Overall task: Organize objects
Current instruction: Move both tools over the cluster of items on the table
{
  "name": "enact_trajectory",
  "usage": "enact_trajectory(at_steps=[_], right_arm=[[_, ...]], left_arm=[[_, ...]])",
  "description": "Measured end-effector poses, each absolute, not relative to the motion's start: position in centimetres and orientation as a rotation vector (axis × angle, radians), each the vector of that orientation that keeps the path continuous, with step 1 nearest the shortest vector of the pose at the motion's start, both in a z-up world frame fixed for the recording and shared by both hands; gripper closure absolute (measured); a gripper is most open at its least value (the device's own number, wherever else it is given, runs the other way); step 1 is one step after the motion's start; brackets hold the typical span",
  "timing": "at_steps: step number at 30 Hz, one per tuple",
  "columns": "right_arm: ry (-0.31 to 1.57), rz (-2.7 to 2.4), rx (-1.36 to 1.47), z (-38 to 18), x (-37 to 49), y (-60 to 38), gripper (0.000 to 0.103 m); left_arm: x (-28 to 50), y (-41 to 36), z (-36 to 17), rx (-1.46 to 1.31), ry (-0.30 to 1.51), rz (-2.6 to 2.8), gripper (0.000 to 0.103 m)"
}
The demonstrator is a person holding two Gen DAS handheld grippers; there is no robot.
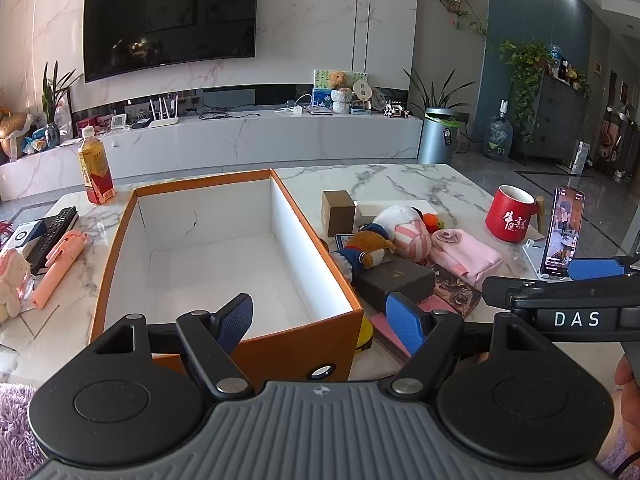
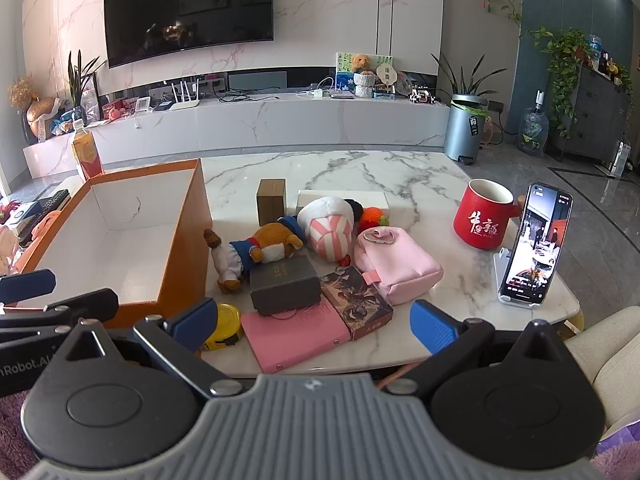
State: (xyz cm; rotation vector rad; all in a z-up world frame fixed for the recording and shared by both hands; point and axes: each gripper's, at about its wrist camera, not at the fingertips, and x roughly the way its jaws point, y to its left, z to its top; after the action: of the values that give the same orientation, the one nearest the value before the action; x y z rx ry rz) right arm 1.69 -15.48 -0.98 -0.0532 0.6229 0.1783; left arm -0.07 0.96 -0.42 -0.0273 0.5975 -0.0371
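Note:
An empty orange box with a white inside stands on the marble table. Right of it lies a pile: a brown plush bear, a striped plush, a pink pouch, a dark grey box, a pink case, a card box and a yellow tape measure. My left gripper is open over the box's near right corner. My right gripper is open at the table's near edge, in front of the pile, holding nothing.
A red mug and a phone on a stand sit at the table's right. A drink bottle, remotes and a pink stick lie left of the box. A small brown box stands behind the pile.

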Motion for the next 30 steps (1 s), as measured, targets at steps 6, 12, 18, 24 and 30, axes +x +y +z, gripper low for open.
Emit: enact_trajectory(at_steps=[6, 12, 18, 24, 30], right_arm=[[0.63, 0.178, -0.059, -1.2, 1.8, -15.3, 0.001], [0.64, 0.184, -0.055, -1.2, 2.0, -15.3, 0.001], [0.661, 0.2, -0.037, -1.6, 2.4, -15.5, 0.001], [0.68, 0.218, -0.036, -1.9, 3.3, -15.9, 0.012], [0.727, 0.24, -0.022, -2.2, 5.2, -16.8, 0.032]], left_arm=[[0.0, 1.1, -0.4, -0.028, 0.604, -0.037, 0.015], [0.1, 1.1, -0.5, -0.029, 0.613, -0.042, 0.017], [0.4, 0.7, -0.6, -0.017, 0.631, -0.078, 0.025], [1.4, 0.1, 0.0, 0.02, 0.639, -0.166, 0.036], [3.7, -1.5, 0.8, 0.134, 0.679, -0.296, 0.043]])
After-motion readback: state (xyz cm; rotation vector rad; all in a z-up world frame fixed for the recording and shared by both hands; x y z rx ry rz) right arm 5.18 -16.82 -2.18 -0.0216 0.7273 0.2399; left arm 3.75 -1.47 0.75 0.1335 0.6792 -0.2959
